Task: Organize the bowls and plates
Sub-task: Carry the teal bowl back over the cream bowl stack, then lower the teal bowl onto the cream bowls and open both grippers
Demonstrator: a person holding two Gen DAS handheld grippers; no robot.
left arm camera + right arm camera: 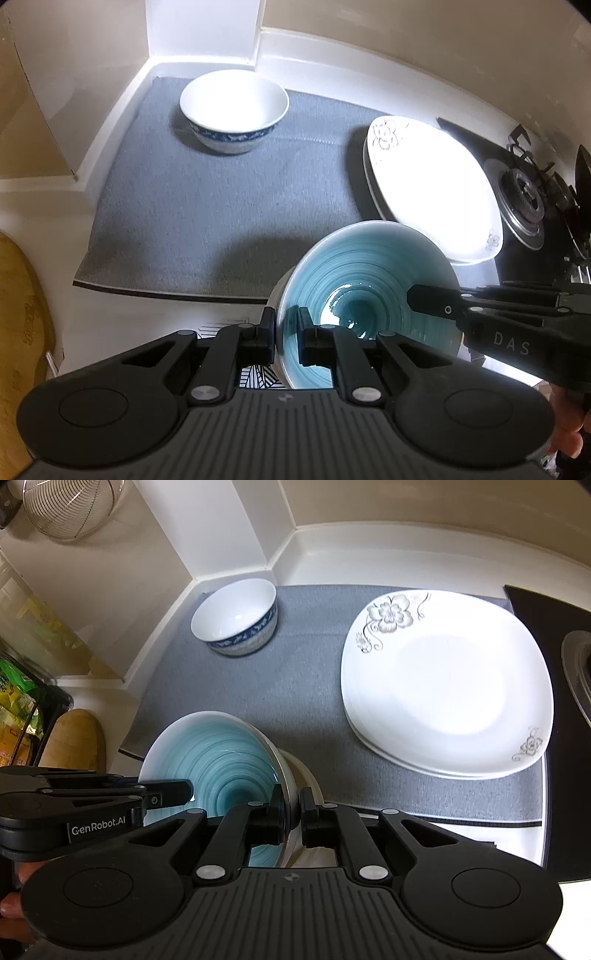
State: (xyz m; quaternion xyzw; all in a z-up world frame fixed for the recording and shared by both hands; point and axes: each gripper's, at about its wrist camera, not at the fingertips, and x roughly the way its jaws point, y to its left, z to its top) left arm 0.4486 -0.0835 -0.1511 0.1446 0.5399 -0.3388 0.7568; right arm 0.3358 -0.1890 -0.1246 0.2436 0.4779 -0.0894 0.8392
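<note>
A teal-glazed bowl (369,291) (218,764) with a white outside is held by both grippers near the front edge of the grey mat (221,206) (303,686). My left gripper (286,332) is shut on its left rim. My right gripper (291,808) is shut on its right rim; it shows from the side in the left wrist view (417,299). A white bowl with a blue band (234,110) (236,616) stands at the mat's far left. A stack of white floral plates (432,188) (447,683) lies on the mat's right.
A black gas hob (532,206) (569,686) borders the mat on the right. A wooden board (22,317) (74,738) leans at the left. White walls and a pillar (207,520) close the back corner. A wire strainer (70,506) hangs top left.
</note>
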